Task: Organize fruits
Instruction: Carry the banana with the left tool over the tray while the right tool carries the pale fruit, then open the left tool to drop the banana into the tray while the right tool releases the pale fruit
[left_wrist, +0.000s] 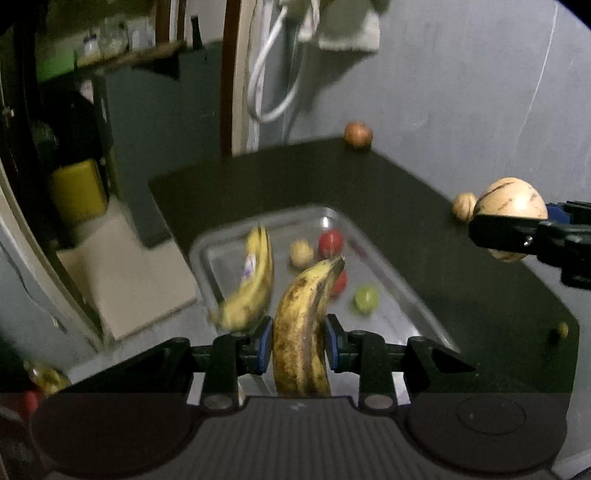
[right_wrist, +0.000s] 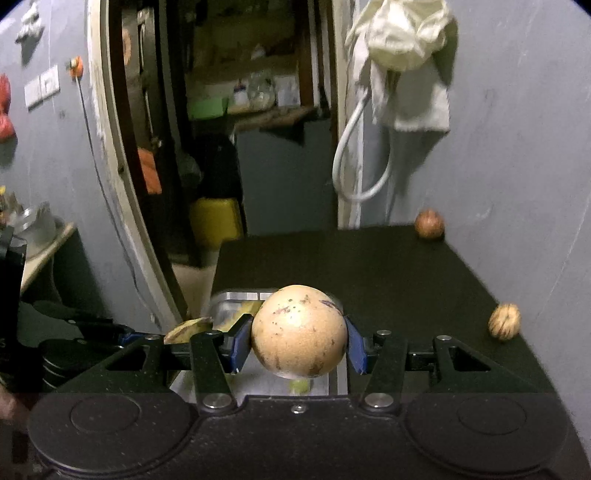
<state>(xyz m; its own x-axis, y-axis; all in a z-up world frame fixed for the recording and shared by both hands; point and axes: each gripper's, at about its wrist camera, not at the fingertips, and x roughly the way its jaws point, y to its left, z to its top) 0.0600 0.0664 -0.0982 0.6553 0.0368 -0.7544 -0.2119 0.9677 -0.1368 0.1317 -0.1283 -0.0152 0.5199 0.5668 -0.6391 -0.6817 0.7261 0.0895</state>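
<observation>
1. The left gripper (left_wrist: 298, 345) has its jaws clamped on a spotted banana (left_wrist: 301, 332), gripped across the middle with the tip pointing out over the steel tray (left_wrist: 402, 291).
2. The right gripper (right_wrist: 298, 343) has its jaws clamped on a round pale melon (right_wrist: 299, 330), held at its widest part, just above the near end of the tray.
3. Already lying in the tray: a second banana (left_wrist: 251, 284), two red fruits (left_wrist: 330, 242), a small pale fruit (left_wrist: 301, 252) and a green one (left_wrist: 366, 300).
4. Out on the black bench (left_wrist: 424, 192) there remain a brown round fruit (left_wrist: 357, 134) at the far corner, a small striped fruit (left_wrist: 464, 206) by the wall and a tiny greenish one (left_wrist: 562, 328) near the edge.
5. I judge the step in hand to be setting both held fruits into the tray. Best to lower the banana alongside the other banana, flat, and release only once it rests.
6. The melon will roll; set it down in a bare patch, clear of the soft red fruits, and part the jaws slowly.
</observation>
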